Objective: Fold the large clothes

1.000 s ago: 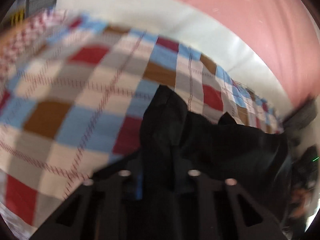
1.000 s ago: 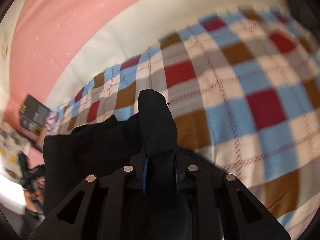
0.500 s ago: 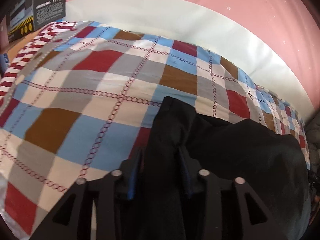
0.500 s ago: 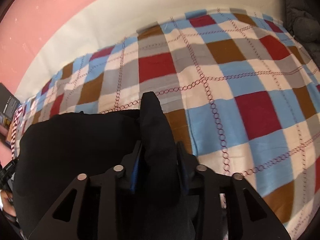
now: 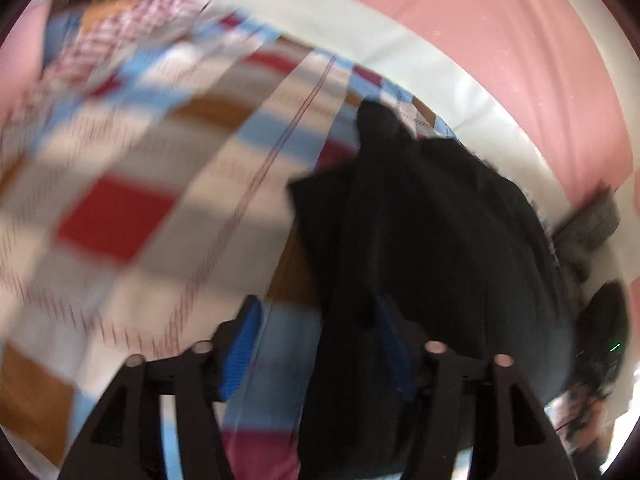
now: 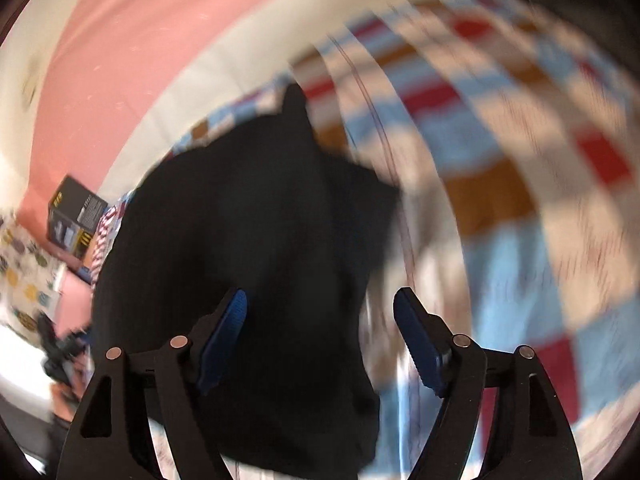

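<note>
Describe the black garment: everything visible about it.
The black garment is plain, dark, soft-looking cloth, with no print or fastening visible. It lies bunched and creased on the checked bedspread, one corner peaking upward. Both the left tongs and right tongs stand open around its near edge. Blur hides finer detail.

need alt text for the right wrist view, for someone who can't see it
The right gripper has its blue-padded jaws open over a black fabric garment lying on a checked bedspread of red, blue, brown and cream squares. The picture is motion-blurred. Beyond are a pink wall and, at the left, a dark cardboard box.
</note>
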Tool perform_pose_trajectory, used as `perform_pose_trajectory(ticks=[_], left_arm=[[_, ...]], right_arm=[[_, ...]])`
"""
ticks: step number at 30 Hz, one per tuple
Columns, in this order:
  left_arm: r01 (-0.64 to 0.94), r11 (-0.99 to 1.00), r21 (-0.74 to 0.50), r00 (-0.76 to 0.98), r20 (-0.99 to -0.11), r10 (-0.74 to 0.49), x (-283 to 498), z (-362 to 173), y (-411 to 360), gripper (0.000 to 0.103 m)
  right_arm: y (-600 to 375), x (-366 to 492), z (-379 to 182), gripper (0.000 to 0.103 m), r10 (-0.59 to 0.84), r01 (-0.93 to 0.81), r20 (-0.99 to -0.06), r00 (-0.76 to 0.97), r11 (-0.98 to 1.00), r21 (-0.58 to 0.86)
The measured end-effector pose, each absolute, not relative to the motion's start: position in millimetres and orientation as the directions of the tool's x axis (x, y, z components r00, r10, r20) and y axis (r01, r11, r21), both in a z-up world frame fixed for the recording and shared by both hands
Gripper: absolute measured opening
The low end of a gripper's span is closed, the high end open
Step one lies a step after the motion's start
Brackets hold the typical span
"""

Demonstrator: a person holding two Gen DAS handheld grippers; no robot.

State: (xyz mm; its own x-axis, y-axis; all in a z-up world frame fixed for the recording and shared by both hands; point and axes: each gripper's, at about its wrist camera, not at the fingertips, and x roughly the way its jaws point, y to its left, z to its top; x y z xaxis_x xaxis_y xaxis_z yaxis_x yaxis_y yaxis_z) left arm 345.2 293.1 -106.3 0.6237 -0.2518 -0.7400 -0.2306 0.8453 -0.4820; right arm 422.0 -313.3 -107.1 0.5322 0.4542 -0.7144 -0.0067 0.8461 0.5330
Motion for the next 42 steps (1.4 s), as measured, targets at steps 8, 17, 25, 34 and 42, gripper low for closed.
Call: perform_pose_trajectory(ticks=[8,17,25,34,42], left_arm=[[-0.188,0.681,-0.708,0.633,-0.618,-0.467,332.5,-138.7,292.9,0.077],[-0.138,0.742,-0.655,0.659,-0.620,-0.425,355.7,-140.9,268.0,0.094],[-0.154,0.826,-0.542,0.619,-0.705,-0.347,362.6,-121.9,245.1,0.047],[-0.152,0.876,-0.458,0.588,-0.754,-0.292,324.1,-61.0,239.9,0.028],[-0.157,0.849,-0.505,0.542,-0.763,-0.354,172.3,-61.3,230.2,0.028]], right_arm=[[-329.0,412.8,-136.4,0.081,0.613,0.052,-0.596,0.519,0.673,0.738],[-322.8,424.1,-157.2,0.101,0.681,0.027,-0.552,0.481,0.619,0.785],[-302.7,421.9,-141.2,0.059,0.682,0.011,-0.590,0.431,0.650,0.760],[-296.6,392.8,-88.2,0.042,0.649,-0.012,-0.624,0.435,0.697,0.717],[-327.6,263.0,-90.2,0.042,0.656,0.020,-0.656,0.373,0.701,0.713]])
